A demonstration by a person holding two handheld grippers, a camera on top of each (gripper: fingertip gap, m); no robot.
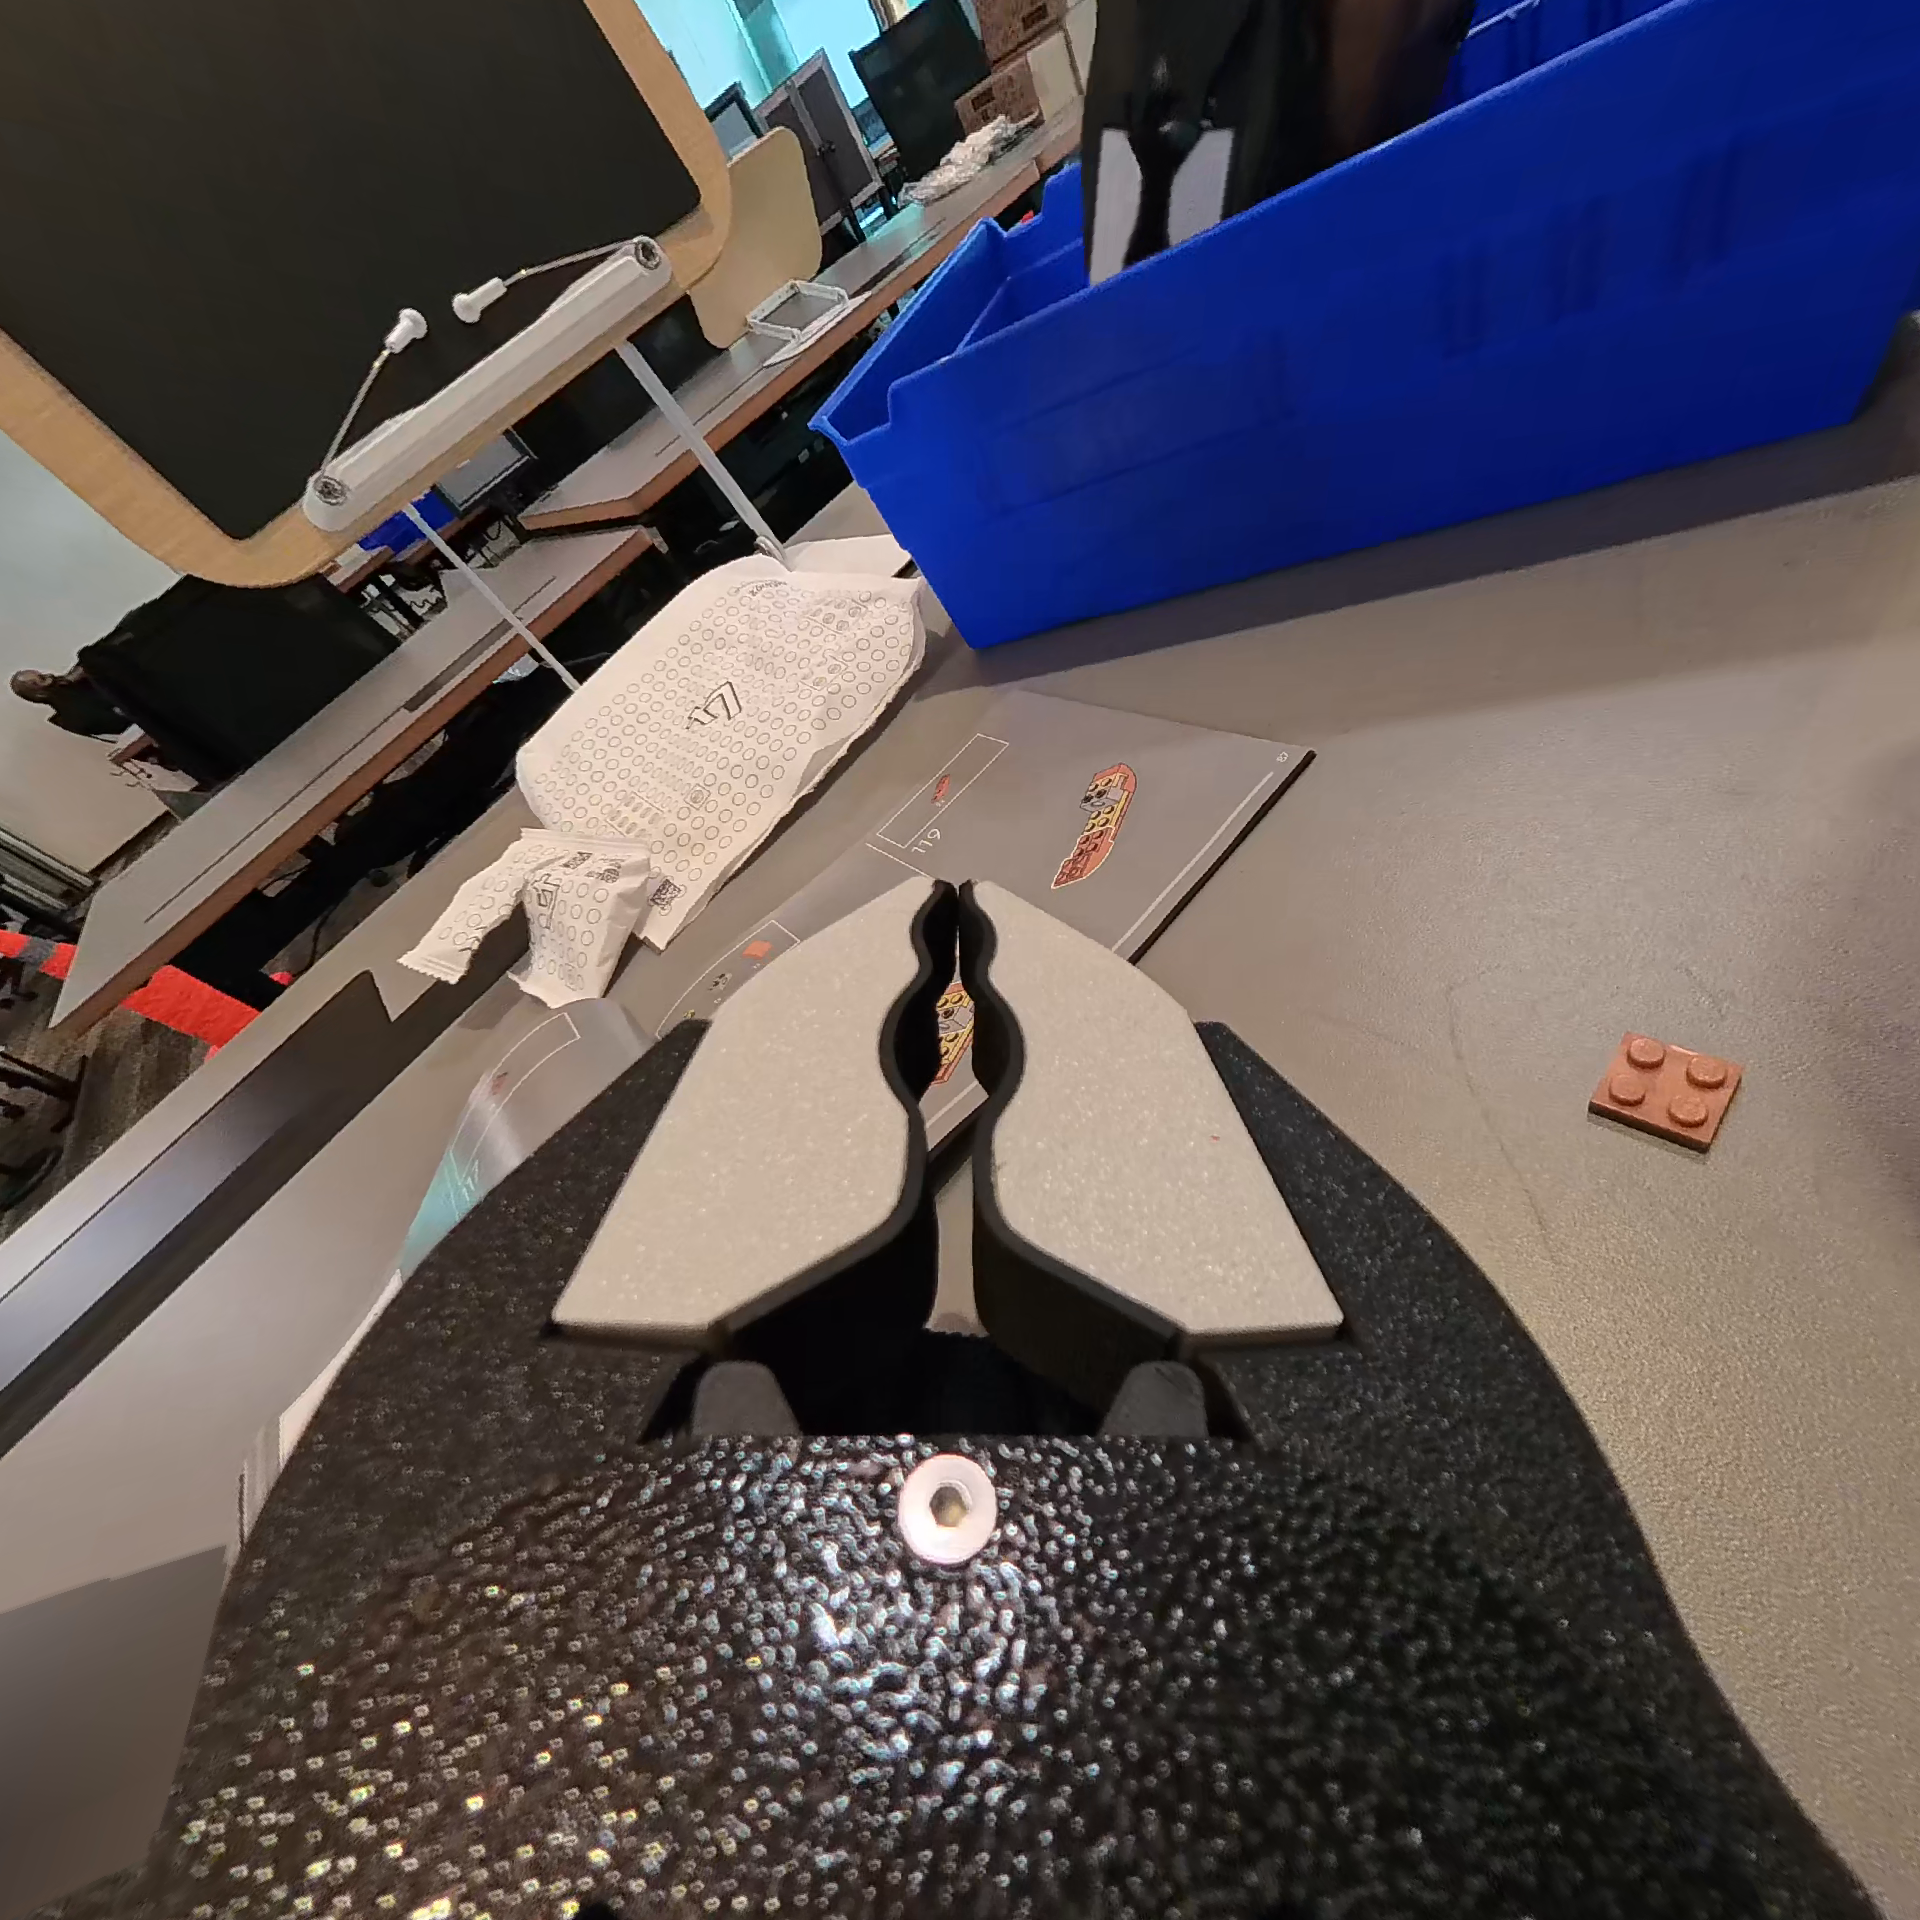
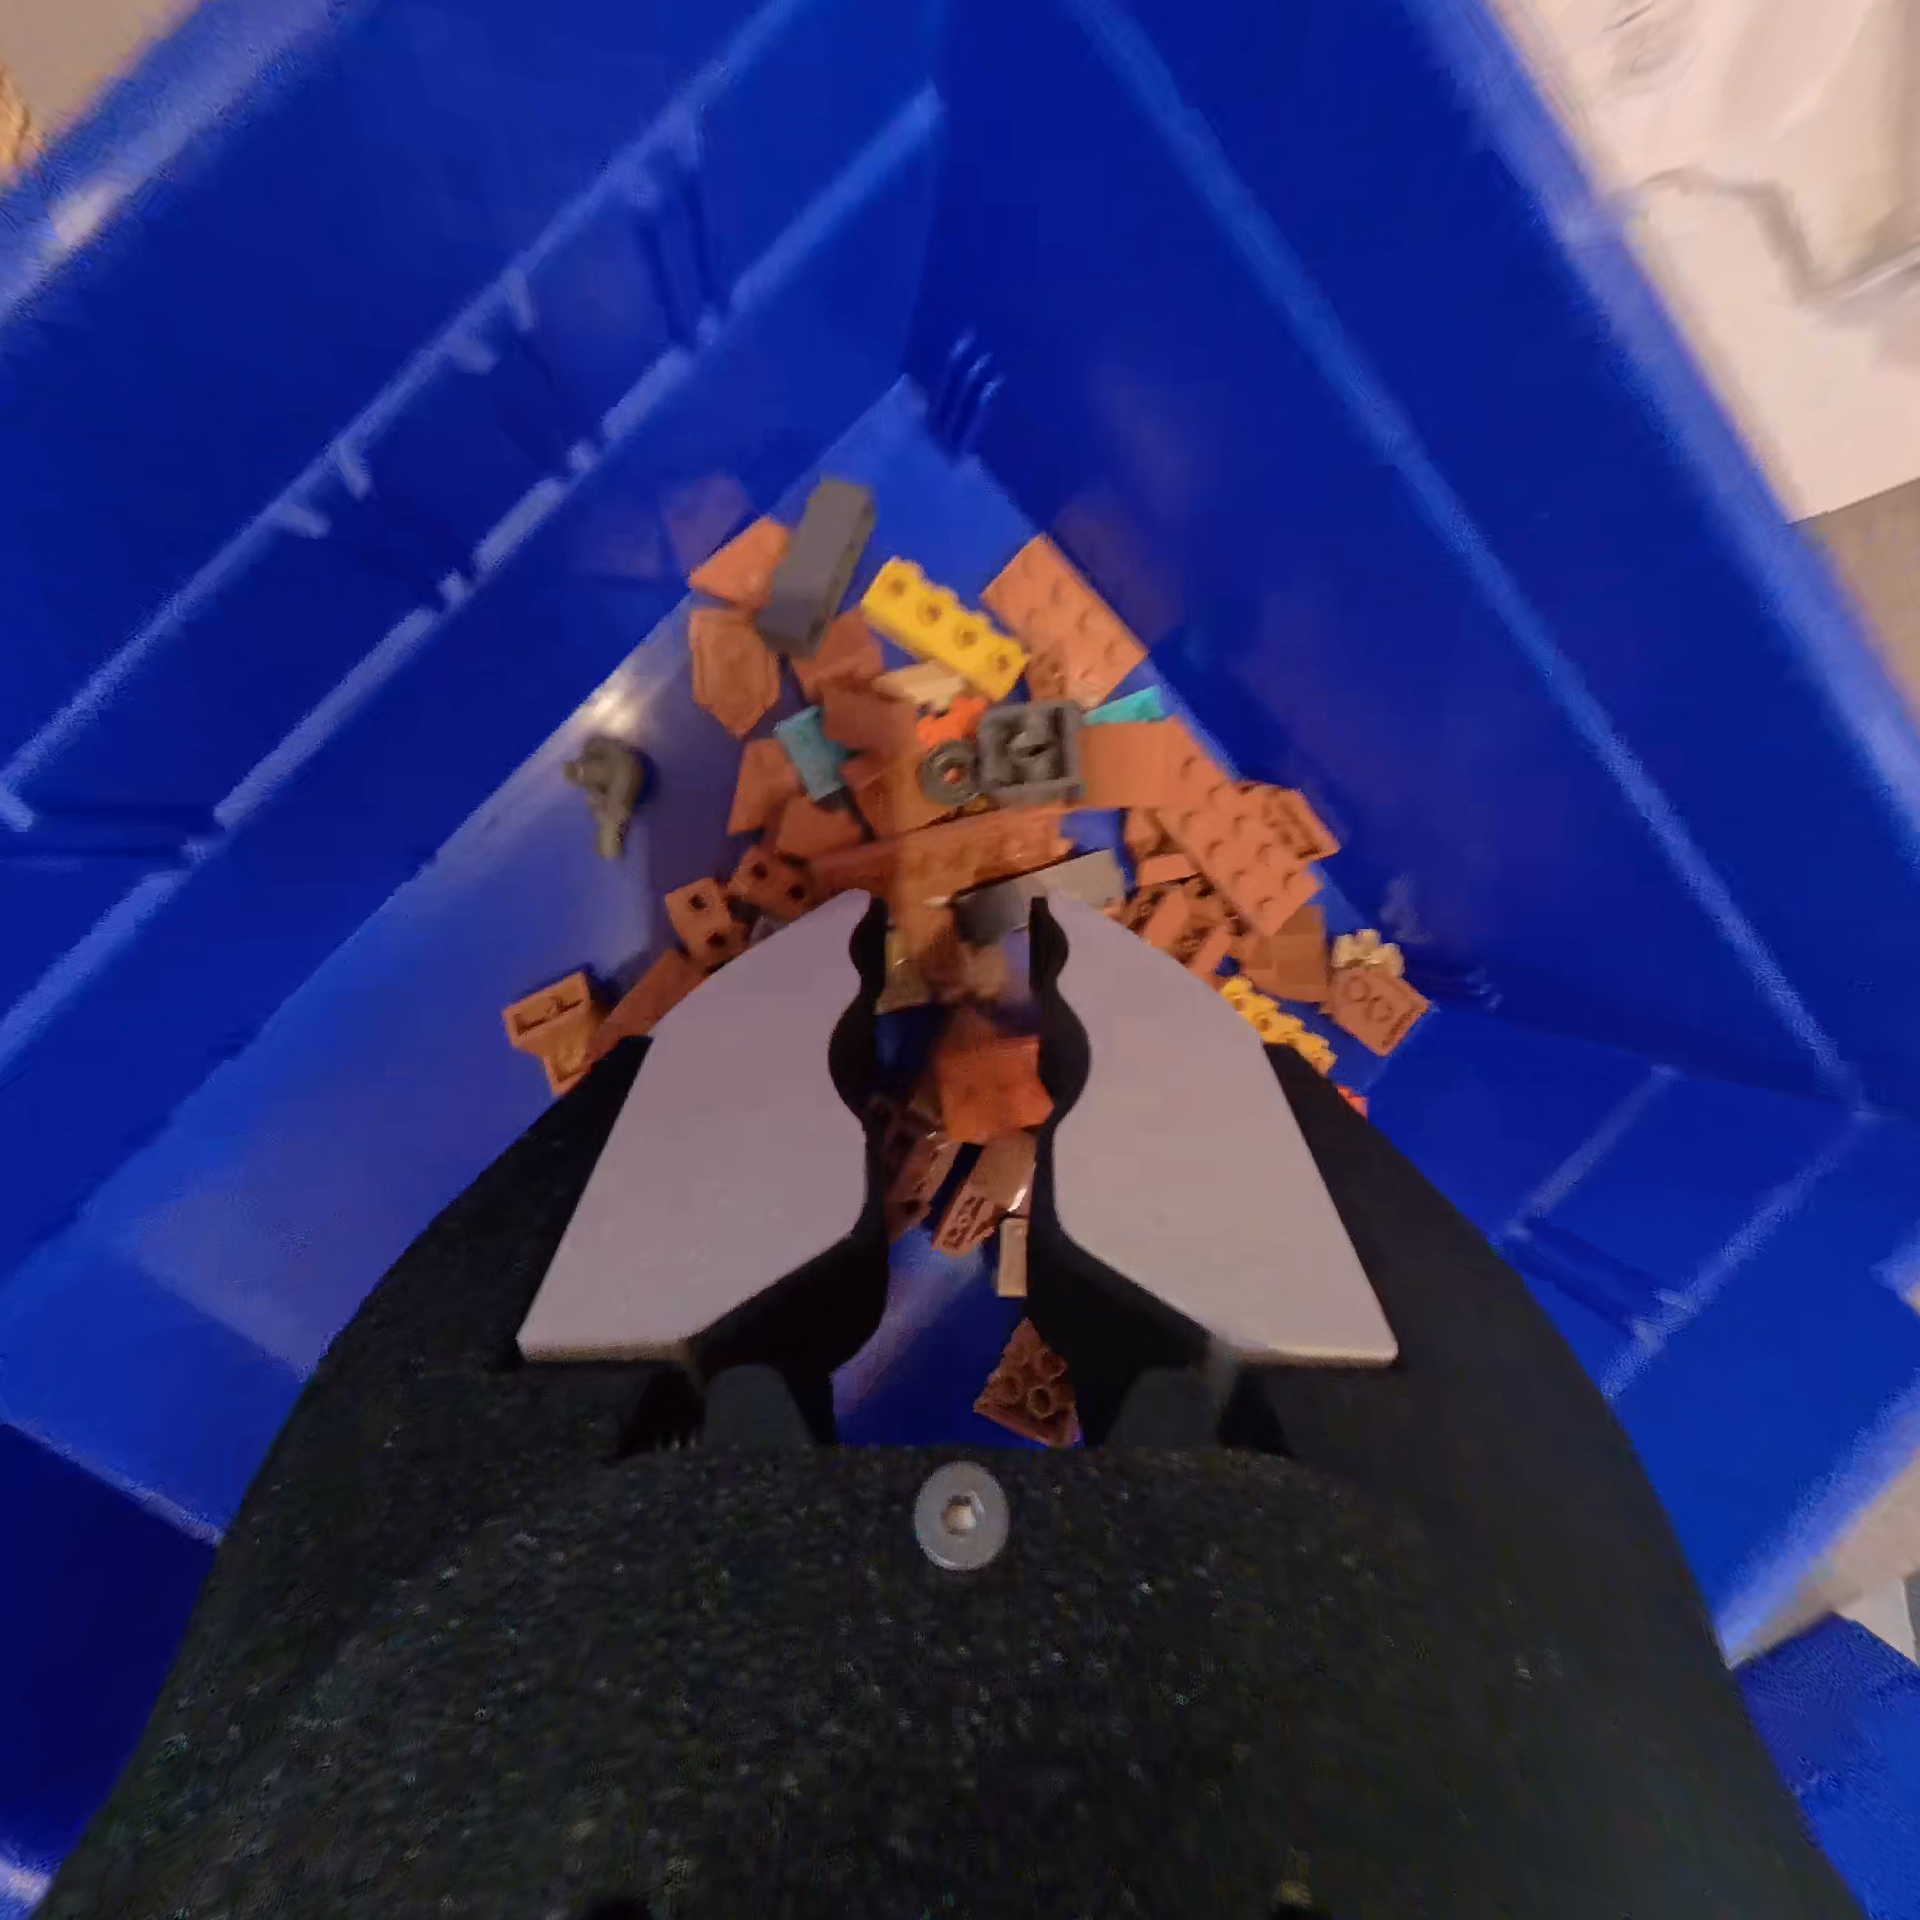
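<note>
- White paper bags lie at the left of the grey surface, beside an open instruction booklet.
- The left gripper hovers over that booklet, its fingers together with nothing between them.
- A small brown studded plate sits alone to its right, well apart.
- The right gripper reaches into the blue bin over a pile of bricks, its fingers apart around a grey piece. Blur hides any contact.

Print shows on the open instruction booklet, incl. a boxed step no. and a page-corner no., and on two white paper bags, w/ marks and small codes; wording not given.
</note>
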